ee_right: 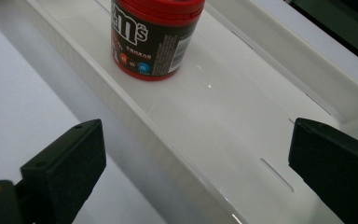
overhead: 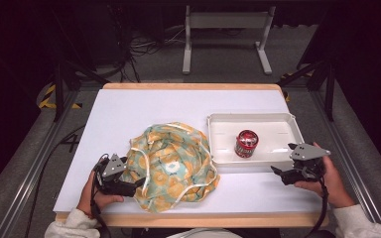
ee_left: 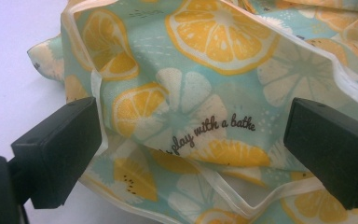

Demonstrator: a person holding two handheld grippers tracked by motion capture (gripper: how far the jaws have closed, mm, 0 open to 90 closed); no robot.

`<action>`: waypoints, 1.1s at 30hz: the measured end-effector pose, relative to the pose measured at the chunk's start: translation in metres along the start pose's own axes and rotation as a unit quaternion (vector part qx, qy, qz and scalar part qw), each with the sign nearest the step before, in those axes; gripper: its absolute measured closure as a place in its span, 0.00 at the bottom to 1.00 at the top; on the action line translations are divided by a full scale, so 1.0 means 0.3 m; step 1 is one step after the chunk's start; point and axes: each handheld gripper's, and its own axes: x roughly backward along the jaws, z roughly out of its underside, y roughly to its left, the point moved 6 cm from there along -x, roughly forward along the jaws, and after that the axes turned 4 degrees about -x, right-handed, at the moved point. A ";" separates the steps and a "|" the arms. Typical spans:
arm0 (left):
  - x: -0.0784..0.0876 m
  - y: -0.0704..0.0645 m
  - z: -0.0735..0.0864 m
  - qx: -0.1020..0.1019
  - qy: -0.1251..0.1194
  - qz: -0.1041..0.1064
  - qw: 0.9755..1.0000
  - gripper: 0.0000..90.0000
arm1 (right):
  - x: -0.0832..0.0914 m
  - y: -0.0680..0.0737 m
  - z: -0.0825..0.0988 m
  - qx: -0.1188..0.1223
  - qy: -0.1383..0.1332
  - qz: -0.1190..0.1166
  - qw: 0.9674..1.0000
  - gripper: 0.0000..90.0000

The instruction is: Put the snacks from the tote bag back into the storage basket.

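Observation:
A crumpled cloth bag (overhead: 173, 166) printed with lemon slices on pale green lies on the white table (overhead: 129, 111), left of centre. My left gripper (overhead: 134, 183) is at the bag's near left edge. In the left gripper view its jaws stand wide apart around the fabric (ee_left: 200, 93) and its cream hem, and the pads do not press on it. A red-lidded candy can (overhead: 246, 144) stands upright in a white tray (overhead: 278, 120). My right gripper (overhead: 280, 176) sits open at the tray's near right corner. Its jaws straddle the tray's near wall (ee_right: 121, 107), and the can (ee_right: 154, 37) is farther along.
Bare table stretches behind the bag and along the left side. The tray's floor is bare to the right of the can. A white metal stand (overhead: 225, 29) and loose cables lie on the floor beyond the table's far edge.

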 end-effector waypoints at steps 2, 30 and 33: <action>0.000 0.000 0.000 0.001 0.001 0.000 1.000 0.05 | 0.002 0.004 0.013 -0.001 -0.005 -0.008 1.000 0.05; -0.003 -0.004 0.000 -0.002 0.005 0.002 1.000 0.05 | 0.045 0.017 0.157 -0.045 -0.065 0.016 0.997 0.07; -0.004 -0.003 0.000 -0.003 0.006 0.001 1.000 0.05 | 0.053 0.017 0.165 -0.047 -0.071 0.015 0.996 0.07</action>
